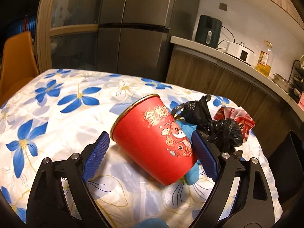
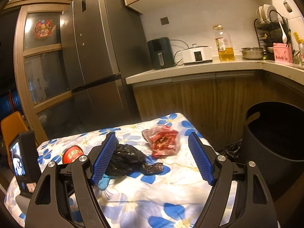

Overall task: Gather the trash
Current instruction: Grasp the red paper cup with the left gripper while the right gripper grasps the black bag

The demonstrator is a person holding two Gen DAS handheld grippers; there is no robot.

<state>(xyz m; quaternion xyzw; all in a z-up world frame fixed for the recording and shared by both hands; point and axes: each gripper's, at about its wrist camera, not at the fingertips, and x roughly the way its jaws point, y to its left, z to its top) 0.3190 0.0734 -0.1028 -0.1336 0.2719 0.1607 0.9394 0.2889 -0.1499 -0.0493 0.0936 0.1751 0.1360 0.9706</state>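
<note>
A red paper cup (image 1: 152,138) with gold print lies tilted on the floral tablecloth (image 1: 57,114), resting on a light blue item (image 1: 191,172). My left gripper (image 1: 150,152) is open, its blue pads on either side of the cup, apart from it. A crumpled black plastic bag (image 1: 214,127) and a red snack wrapper (image 1: 239,119) lie behind the cup. In the right wrist view my right gripper (image 2: 152,155) is open above the table, with the black bag (image 2: 127,159) by its left pad and the red wrapper (image 2: 163,142) between the pads further off. The cup (image 2: 73,153) shows at left.
A tall dark trash bin (image 2: 275,142) stands right of the table, with a black bag (image 2: 231,150) at its near side. A counter (image 2: 190,70) with appliances and an oil bottle (image 2: 224,43) lies behind. A fridge (image 2: 98,57) and an orange chair (image 1: 17,60) stand nearby.
</note>
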